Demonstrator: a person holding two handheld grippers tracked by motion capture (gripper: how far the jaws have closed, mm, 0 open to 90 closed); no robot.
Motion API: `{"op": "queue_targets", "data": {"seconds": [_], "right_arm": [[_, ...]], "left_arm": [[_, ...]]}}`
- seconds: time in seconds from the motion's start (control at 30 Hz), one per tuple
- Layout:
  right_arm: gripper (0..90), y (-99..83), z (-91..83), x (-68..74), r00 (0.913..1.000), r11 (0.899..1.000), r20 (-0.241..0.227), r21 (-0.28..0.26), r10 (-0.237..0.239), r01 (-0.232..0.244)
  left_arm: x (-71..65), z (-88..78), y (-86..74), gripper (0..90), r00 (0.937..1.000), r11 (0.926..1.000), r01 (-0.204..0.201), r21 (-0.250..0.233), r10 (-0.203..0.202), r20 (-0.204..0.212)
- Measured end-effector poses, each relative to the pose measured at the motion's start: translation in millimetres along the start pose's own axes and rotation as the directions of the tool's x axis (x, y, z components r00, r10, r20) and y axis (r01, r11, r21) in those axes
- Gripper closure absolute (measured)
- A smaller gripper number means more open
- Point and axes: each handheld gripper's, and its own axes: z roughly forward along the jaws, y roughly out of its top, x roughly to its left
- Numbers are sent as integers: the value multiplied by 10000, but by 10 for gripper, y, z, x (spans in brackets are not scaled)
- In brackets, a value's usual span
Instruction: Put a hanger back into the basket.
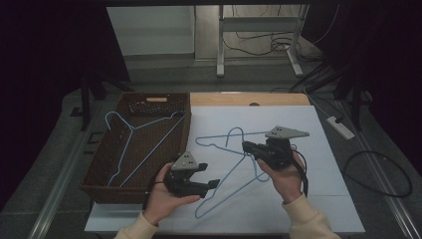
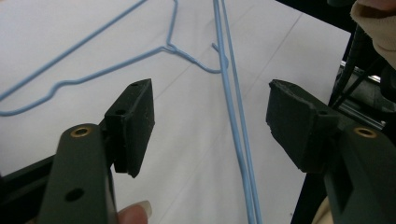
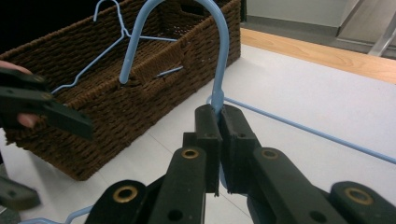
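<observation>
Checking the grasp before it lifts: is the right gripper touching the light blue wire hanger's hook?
Touching. In the right gripper view, the right gripper is shut on the light blue wire hanger just below its hook.

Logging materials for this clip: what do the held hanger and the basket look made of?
Hanger: thin wire, probably metal under a smooth light-blue coating; it keeps tight bends at the hook and shows a slight sheen. Basket: dark brown woven strands, wicker or rattan by the look, matte and rough; it could be an imitation.

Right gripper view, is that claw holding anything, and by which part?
Yes: the right claw is shut on the blue wire hanger, gripping it at the neck just below its hook.
</observation>
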Motion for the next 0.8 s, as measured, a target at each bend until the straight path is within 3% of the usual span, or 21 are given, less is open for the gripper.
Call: {"op": "queue_targets", "data": {"seconds": [0.27, 0.43, 0.6, 0.8], "right_arm": [[866, 22, -5, 90, 9997, 10000, -249, -27, -9, 8], [866, 28, -4, 121, 9991, 10000, -416, -54, 16, -19], [865, 29, -17, 128, 9990, 9999, -438, -127, 37, -42], [863, 28, -53, 122, 9980, 9995, -617, -290, 125, -143]], "left_arm": [[-38, 228, 39, 388, 9996, 9984, 63, 564, -78, 264], [-32, 295, 22, 605, 9982, 9959, 81, 906, -135, 591], [-29, 272, 17, 830, 9969, 9963, 200, 830, -262, 742], [9, 226, 10, 868, 9960, 9965, 572, 612, -612, 653]]}}
